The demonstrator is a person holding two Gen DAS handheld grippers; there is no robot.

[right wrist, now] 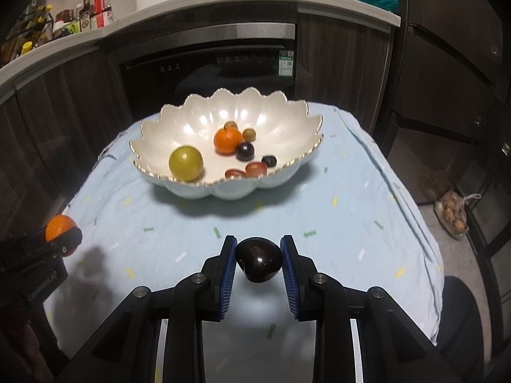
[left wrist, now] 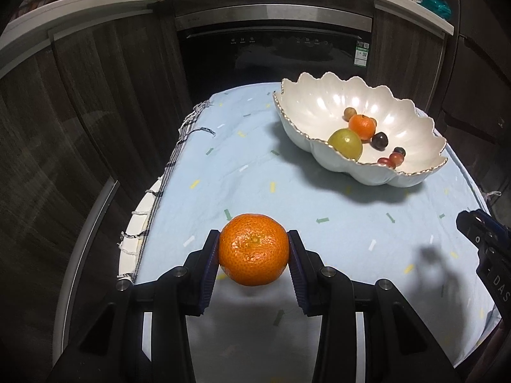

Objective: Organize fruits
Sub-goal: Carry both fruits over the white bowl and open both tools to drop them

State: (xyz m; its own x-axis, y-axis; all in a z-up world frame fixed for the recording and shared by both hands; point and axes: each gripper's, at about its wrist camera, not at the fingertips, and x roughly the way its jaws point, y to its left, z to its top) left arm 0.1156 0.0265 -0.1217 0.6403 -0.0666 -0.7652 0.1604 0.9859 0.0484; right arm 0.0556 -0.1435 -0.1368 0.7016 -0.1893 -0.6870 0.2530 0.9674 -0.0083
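Observation:
My left gripper (left wrist: 254, 247) is shut on a large orange (left wrist: 254, 249) and holds it just above the light blue cloth. The orange also shows at the left edge of the right wrist view (right wrist: 59, 226). My right gripper (right wrist: 258, 257) is shut on a dark plum (right wrist: 258, 260) above the cloth. A white scalloped bowl (left wrist: 319, 102) (right wrist: 287, 121) stands at the far side of the table. It holds a green fruit (right wrist: 186, 163), a small orange (right wrist: 227, 140), dark plums and several small fruits.
The table (right wrist: 367, 223) is covered by the blue cloth and drops off at left and right. A dark oven (right wrist: 207, 67) and cabinets stand behind it. A bag of produce (right wrist: 455, 214) lies on the floor at the right. The right gripper's body (left wrist: 488, 249) shows at the right edge.

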